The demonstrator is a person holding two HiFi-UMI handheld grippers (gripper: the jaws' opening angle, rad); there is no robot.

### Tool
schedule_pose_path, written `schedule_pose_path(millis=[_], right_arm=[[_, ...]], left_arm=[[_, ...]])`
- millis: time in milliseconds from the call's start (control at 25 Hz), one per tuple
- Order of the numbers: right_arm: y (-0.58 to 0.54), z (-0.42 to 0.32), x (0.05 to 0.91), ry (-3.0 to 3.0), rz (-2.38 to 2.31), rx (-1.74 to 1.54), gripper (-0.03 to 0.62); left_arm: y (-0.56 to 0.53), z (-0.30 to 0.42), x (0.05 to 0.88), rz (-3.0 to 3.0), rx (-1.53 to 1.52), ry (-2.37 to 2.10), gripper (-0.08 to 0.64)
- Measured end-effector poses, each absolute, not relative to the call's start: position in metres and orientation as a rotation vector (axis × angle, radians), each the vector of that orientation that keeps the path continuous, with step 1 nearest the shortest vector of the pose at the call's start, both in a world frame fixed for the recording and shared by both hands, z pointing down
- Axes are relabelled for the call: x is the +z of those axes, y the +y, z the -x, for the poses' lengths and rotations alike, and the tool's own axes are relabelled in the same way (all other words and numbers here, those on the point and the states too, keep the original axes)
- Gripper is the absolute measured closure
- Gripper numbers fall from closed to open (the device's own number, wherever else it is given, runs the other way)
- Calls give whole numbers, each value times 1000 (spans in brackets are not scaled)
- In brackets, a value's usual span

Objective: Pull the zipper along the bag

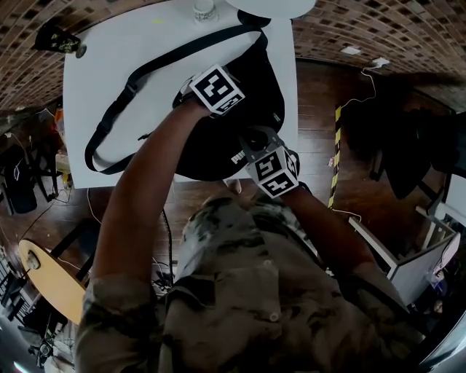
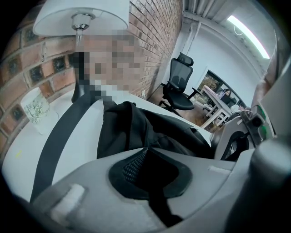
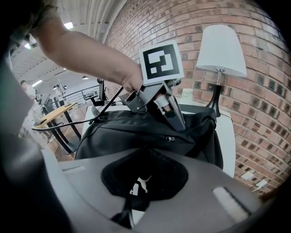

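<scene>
Pinching the black bag (image 1: 218,138) on the white table (image 1: 109,58), left gripper (image 2: 150,182) and right gripper (image 3: 136,191) are both closed on fabric; keep it taut, then draw the zipper (image 3: 170,138) steadily.

– Clearance on the table (image 1: 95,58)?
– Bare top at ten o'clock of the bag (image 1: 255,95), either side of the strap (image 1: 182,52). Obstructions: glass (image 1: 205,9) at twelve, lamp (image 1: 273,6) at one, both at the far edge.
</scene>
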State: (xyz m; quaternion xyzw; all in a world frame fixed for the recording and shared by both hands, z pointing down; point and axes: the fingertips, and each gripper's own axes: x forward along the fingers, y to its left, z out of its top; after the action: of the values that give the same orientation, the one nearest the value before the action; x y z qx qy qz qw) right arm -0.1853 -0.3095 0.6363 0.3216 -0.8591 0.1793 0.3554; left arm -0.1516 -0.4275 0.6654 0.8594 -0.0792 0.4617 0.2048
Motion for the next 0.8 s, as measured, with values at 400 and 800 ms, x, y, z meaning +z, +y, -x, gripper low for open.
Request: schedule_pose_path(millis=[400, 800], right_arm=[[-289, 228, 626, -2277, -708, 490, 566], [-257, 278, 622, -2330, -552, 475, 566]], left_arm=[[-429, 150, 664, -2415, 1272, -245, 558], [-430, 149, 663, -2435, 1246, -256, 557]])
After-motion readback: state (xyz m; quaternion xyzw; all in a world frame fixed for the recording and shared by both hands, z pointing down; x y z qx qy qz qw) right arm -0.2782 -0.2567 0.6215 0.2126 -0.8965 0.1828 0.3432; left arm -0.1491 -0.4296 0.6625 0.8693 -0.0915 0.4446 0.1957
